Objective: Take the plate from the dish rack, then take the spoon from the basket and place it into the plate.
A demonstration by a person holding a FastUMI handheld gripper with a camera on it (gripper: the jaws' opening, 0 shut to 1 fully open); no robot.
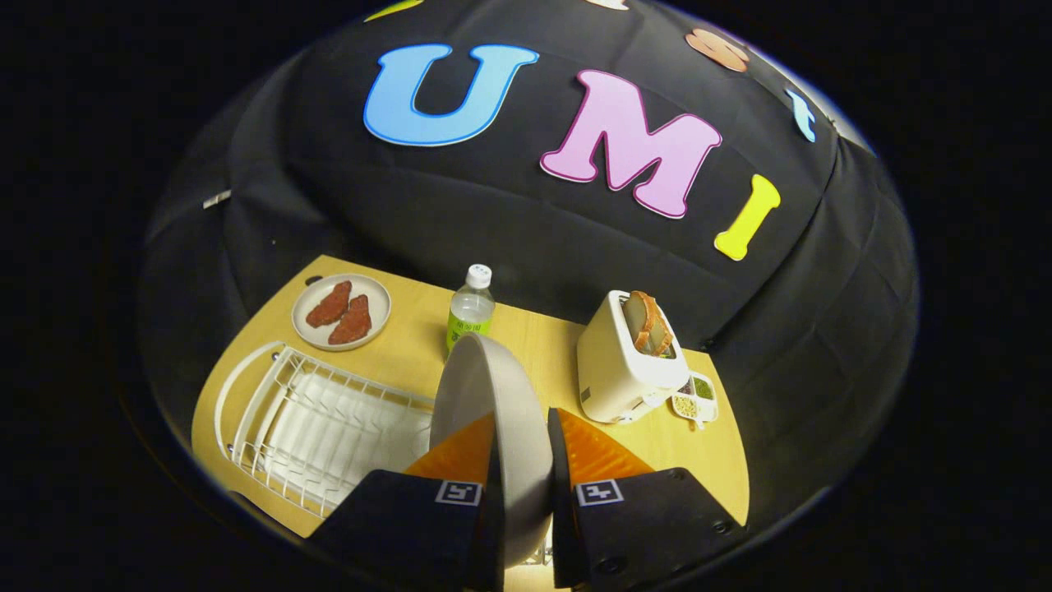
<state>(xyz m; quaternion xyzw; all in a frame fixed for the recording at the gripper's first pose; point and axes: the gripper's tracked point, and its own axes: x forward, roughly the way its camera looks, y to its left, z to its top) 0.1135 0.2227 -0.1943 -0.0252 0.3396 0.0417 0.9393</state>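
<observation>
Fingers (472,452) closed narrowly on the upright plate (493,411), pinching its rim, above the dish rack (312,419)

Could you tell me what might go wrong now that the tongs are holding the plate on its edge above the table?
The tongs pinch the plate by its rim, standing on edge, so it could slip or swing out. The water bottle stands just beyond the plate and the toaster beside it; a careless swing might knock either. Laying the plate flat too near the dish rack could catch its wires.
</observation>
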